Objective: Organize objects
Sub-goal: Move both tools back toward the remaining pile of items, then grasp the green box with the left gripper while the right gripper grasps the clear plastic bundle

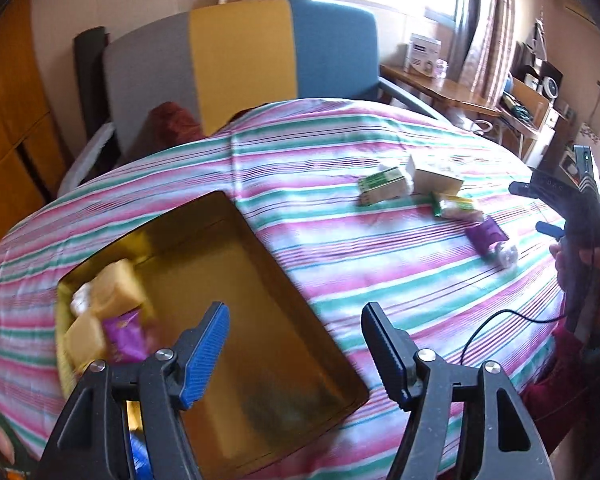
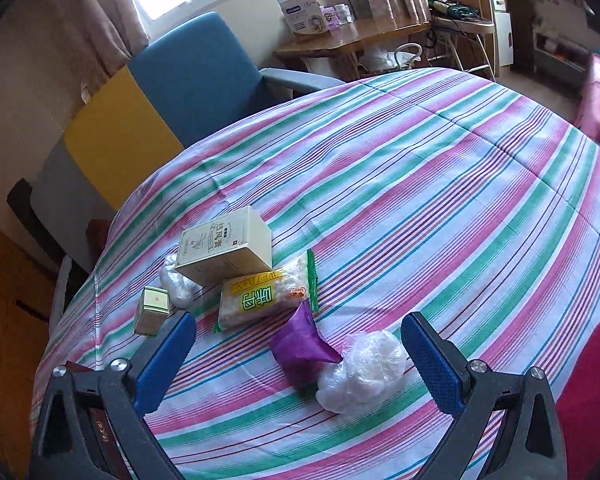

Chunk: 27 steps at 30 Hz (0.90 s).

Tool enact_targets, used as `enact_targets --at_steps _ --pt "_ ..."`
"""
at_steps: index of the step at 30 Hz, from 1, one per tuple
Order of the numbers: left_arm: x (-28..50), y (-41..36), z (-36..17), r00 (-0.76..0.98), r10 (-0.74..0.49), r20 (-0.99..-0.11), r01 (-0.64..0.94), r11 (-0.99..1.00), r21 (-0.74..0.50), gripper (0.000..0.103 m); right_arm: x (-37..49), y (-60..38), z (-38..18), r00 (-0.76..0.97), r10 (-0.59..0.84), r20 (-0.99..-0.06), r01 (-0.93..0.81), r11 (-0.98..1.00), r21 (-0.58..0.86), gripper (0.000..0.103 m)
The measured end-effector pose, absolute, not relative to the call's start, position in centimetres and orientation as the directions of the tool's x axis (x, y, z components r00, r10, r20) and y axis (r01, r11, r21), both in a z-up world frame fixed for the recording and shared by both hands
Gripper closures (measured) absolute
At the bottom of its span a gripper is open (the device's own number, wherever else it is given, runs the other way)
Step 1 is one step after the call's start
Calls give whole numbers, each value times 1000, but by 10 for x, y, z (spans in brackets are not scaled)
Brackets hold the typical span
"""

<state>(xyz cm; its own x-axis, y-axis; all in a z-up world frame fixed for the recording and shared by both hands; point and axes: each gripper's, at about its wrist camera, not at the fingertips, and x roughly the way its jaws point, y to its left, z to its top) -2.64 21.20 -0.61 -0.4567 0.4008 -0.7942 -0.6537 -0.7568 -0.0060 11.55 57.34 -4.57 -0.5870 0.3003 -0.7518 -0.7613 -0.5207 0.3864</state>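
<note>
A gold tin box (image 1: 236,280) lies on the striped tablecloth (image 1: 340,272) and holds yellow blocks (image 1: 116,288) and a purple packet (image 1: 126,334) at its left end. My left gripper (image 1: 296,316) is open and empty above the tin's right part. My right gripper (image 2: 298,326) is open and empty just above a purple packet (image 2: 300,346) and a clear plastic bag (image 2: 360,368). Beyond them lie a yellow-labelled snack bag (image 2: 268,296), a cream box (image 2: 226,246), a small green-and-cream box (image 2: 152,310) and a second clear bag (image 2: 178,282).
A grey, yellow and blue chair (image 1: 240,68) stands behind the table. A wooden side table (image 2: 352,36) with a white box is at the back by the window. The right gripper's body and cable (image 1: 580,240) show at the table's right edge.
</note>
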Motion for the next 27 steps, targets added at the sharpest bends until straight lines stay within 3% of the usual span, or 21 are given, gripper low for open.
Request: enact_targets --at_steps 9,13,16,27 --pt "-47 272 -22 -342 408 -846 -688 -722 -71 33 120 578 -50 -610 259 -749 -751 -493 440 0" --pt "-65 294 -36 -223 439 -870 -652 -731 -202 33 118 576 -50 -622 244 -744 -737 -504 451 0" --pt "-77 314 -44 -200 448 -872 -632 -738 -234 31 118 577 -50 -632 231 -740 -728 -504 465 0" --pt "-101 410 -59 -307 354 -883 -847 -524 85 24 113 575 -52 -662 173 -729 -690 -520 503 0"
